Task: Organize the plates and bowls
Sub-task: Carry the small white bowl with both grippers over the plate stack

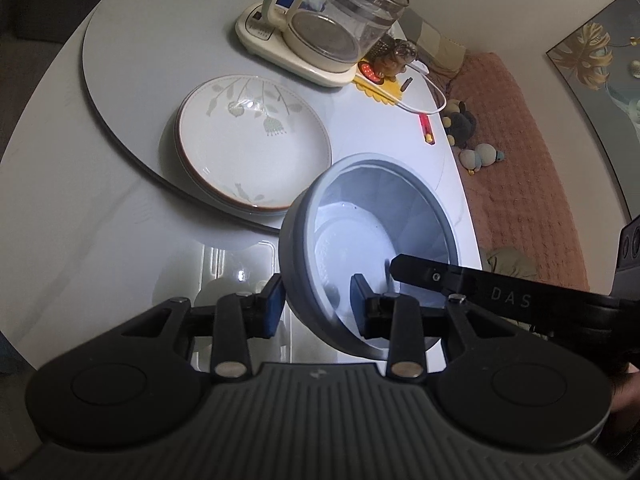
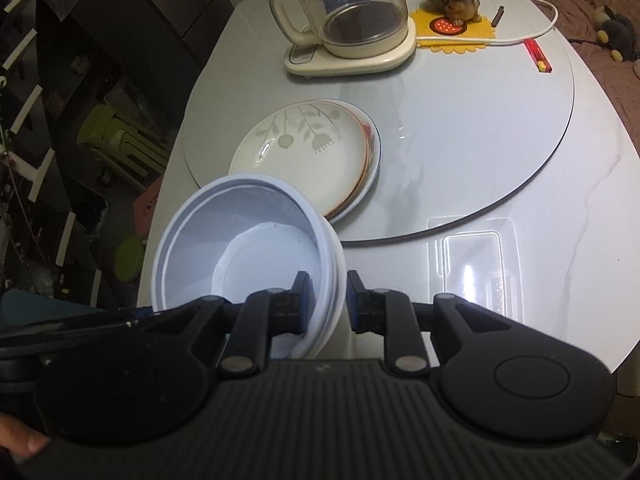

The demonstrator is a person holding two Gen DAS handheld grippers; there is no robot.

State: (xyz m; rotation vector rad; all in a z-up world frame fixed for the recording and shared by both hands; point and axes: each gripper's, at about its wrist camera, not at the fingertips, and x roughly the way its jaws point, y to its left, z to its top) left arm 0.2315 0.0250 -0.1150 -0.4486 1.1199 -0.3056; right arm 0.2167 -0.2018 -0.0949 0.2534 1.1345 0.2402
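Holding the bowl (image 1: 372, 240) tilted by opposite rim edges, L claw (image 1: 318, 304) & R claw (image 2: 326, 300) both nipped tight, plate stack (image 2: 308, 156) dead ahead, nearer L side

The grey bowl (image 1: 372, 248) has a white inside and a thick rim. It is tilted, with its opening turned to the cameras, and it is above the bench (image 2: 540, 200), in front of the plates. The stack of plates (image 2: 312, 152) is cream with a pale flower pattern and brown edges; it lies flat on the round turntable (image 2: 500, 128), and the lowest plate shows a blue edge.
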